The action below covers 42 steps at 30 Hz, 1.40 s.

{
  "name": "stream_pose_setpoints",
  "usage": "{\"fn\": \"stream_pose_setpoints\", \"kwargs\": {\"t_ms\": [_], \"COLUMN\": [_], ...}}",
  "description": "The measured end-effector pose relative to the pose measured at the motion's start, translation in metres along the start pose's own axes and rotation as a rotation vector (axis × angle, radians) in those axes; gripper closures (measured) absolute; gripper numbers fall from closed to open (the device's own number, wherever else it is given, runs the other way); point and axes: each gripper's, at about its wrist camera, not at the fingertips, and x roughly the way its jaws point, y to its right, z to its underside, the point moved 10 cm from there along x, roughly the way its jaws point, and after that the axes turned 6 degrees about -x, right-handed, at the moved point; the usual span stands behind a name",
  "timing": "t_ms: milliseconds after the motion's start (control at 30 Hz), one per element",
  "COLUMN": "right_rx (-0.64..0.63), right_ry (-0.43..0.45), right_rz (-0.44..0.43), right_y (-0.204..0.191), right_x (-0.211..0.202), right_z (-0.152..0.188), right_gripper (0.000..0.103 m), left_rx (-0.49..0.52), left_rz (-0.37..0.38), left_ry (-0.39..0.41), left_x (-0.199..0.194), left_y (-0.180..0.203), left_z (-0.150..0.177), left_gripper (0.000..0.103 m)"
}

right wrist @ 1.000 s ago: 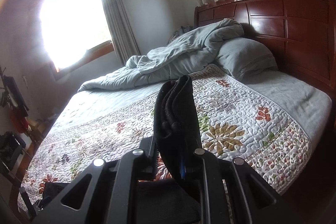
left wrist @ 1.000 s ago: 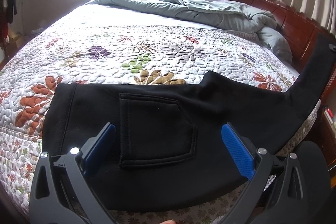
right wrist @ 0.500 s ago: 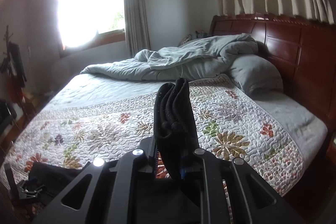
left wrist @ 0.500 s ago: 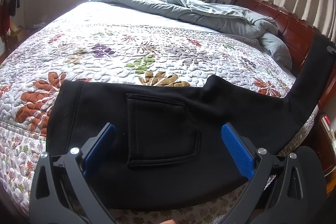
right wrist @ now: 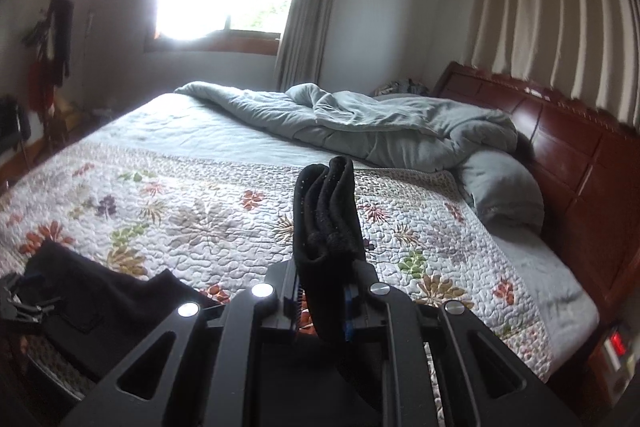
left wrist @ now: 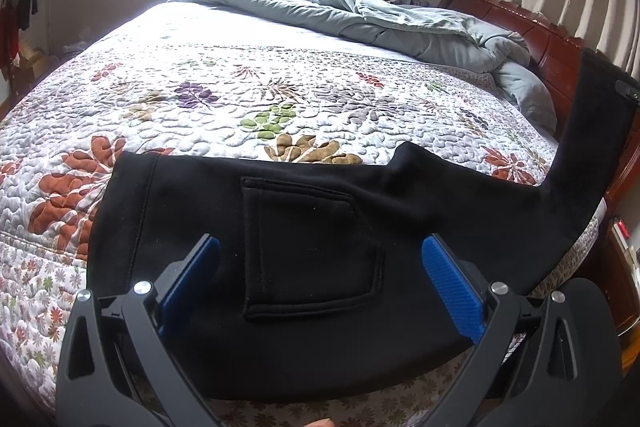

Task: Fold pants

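Black pants (left wrist: 312,247) lie flat on the floral quilt near the bed's front edge, back pocket (left wrist: 312,251) facing up and waistband at the left. My left gripper (left wrist: 320,247) hovers open just above the pocket area, its blue pads (left wrist: 452,291) wide apart and nothing between them. To the right the pant leg (left wrist: 588,155) rises off the bed. The bunched leg ends (right wrist: 324,215) stick up from my right gripper (right wrist: 324,291), which is shut on them. The pants' waist part (right wrist: 92,299) shows at the lower left of the right wrist view.
The quilt (left wrist: 280,99) covers most of the bed. A rumpled grey duvet (left wrist: 380,23) and a pillow (right wrist: 504,195) lie by the wooden headboard (right wrist: 568,155). A nightstand (right wrist: 612,363) stands at the bed's right side. Window and curtains are behind.
My right gripper rolled level and swung leftward over the bed with the leg ends in it, bringing the waist part and the left gripper into its view. The left gripper stayed put.
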Motion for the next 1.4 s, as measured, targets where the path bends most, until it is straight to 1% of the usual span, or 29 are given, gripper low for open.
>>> {"fn": "stream_pose_setpoints", "kwargs": {"t_ms": [233,600,1200,1400], "right_rx": [-0.105,-0.199,-0.326,-0.376], "right_ry": [-0.007,-0.064,-0.088,-0.109], "right_rz": [-0.020,-0.077,-0.112,-0.122], "right_y": [-0.040,-0.087,-0.128,-0.143], "right_x": [0.009,0.027,0.046,0.051], "right_z": [0.004,0.021,0.040,0.050], "right_gripper": [0.088,0.088,0.088,0.088], "left_rx": [-0.008,-0.005,0.007,0.001], "left_rz": [0.001,0.009,0.014,0.012], "left_ry": [-0.002,-0.003,-0.012,-0.015], "left_x": [0.001,0.001,0.006,0.007], "left_y": [-0.001,0.001,0.005,0.003], "left_z": [-0.001,0.000,0.000,0.001], "left_gripper": [0.003,0.003,0.003,0.003]}}
